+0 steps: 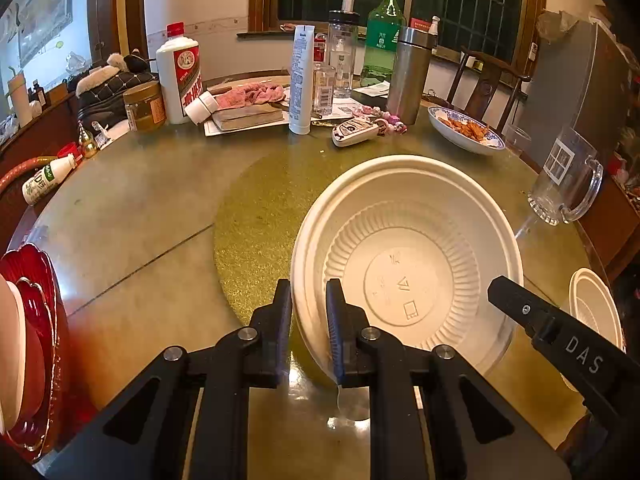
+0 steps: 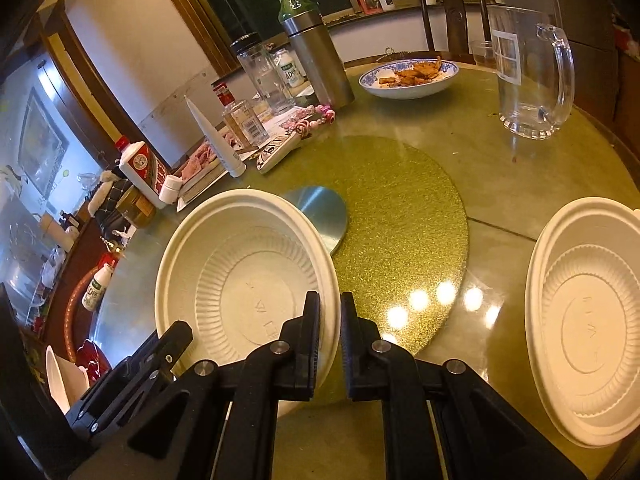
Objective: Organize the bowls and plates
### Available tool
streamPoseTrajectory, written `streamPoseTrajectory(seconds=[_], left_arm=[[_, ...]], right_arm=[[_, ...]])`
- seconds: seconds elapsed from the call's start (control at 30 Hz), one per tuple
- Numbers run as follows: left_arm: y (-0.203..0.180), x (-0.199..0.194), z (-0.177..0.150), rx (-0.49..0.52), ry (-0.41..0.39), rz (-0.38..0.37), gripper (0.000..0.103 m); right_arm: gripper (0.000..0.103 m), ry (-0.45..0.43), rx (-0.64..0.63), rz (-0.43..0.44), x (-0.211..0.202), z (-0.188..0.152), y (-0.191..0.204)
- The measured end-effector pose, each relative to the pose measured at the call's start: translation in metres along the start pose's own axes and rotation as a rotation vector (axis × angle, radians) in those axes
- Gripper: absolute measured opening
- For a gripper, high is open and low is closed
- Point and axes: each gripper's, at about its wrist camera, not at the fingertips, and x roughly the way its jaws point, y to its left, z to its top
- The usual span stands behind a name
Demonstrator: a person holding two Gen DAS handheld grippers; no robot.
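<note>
1. Left gripper is clamped on the near-left rim of a white disposable bowl; its pads straddle the wall.
2. Right gripper pinches the opposite rim of the same bowl, so 2 claws hold 1 bowl, both narrow.
3. Bowl sits tilted over the gold turntable, near the table's front edge.
4. A 2nd white bowl lies right of it, well apart; red plates sit far left.
5. Handling guess: light, thin, flexible and ribbed, so the rim will buckle under hard squeeze. Grip the rolled lip; keep force low.
6. Glass mug nearby is fragile.
</note>
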Motion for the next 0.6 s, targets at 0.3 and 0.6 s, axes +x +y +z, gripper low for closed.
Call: streamPoseTrajectory(seconds=[0.3,0.6], left_arm=[[-0.0015,-0.0018,-0.0021,0.009,-0.008,0.0,0.015],[-0.0007,-0.0024,-0.0026,0.011,-0.009,-0.003,0.015]], right_arm=[[0.009,-0.02,-0.008,-0.002,-0.0042,-0.0017,0.0011],[0.009,-0.03,-0.015,-0.004,-0.0059,-0.0026,0.0021]])
